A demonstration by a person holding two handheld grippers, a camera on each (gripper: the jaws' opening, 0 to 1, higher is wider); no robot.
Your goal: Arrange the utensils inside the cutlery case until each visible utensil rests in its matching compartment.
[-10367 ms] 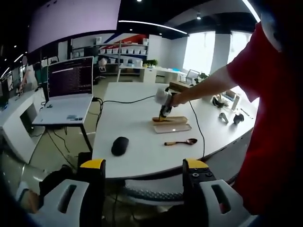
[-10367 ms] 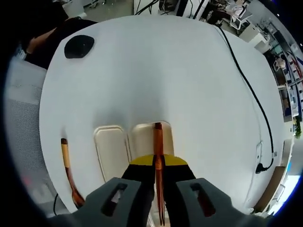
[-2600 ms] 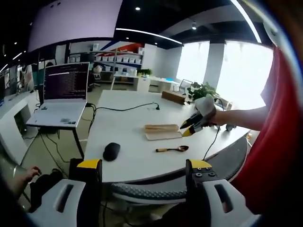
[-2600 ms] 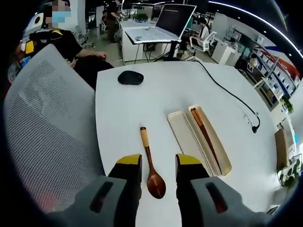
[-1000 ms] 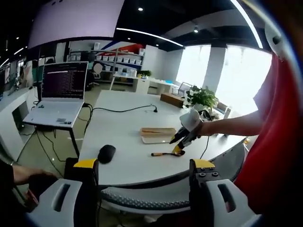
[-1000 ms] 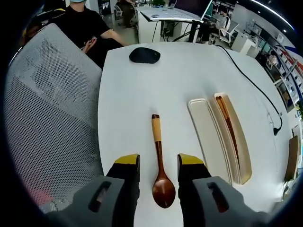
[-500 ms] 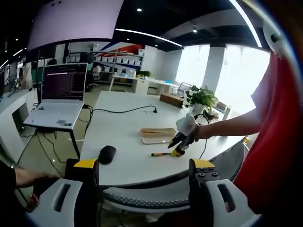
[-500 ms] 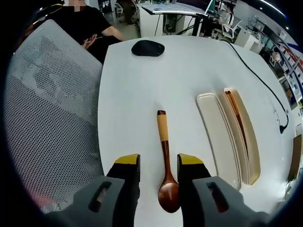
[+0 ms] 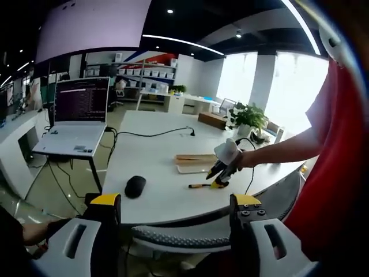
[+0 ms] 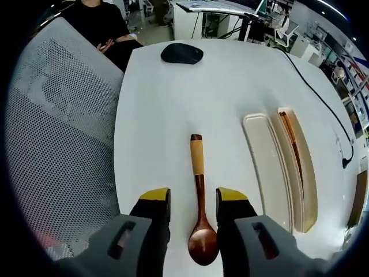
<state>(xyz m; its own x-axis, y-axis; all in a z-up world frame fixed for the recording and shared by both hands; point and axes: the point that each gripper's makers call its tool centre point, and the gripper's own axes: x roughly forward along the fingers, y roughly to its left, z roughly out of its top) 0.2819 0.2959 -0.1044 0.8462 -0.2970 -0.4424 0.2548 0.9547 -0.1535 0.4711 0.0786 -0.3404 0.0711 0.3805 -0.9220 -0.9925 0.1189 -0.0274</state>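
A wooden spoon with a tan-wrapped handle lies on the white table, handle pointing away and bowl nearest me. My right gripper is open, its yellow-tipped jaws standing either side of the spoon's neck and bowl. Right of the spoon lies the open cutlery case, its near half bare and its far half holding brown chopsticks. In the left gripper view, the right gripper hangs over the spoon in front of the case. My left gripper is open, held well back off the table.
A black mouse lies at the far end of the table, near a laptop on a side desk. A grey mesh chair stands against the table's left edge. A black cable runs across the table beyond the case.
My right gripper has come down and forward over the spoon, so the bowl now lies between its jaws. The left gripper has only drifted slightly.
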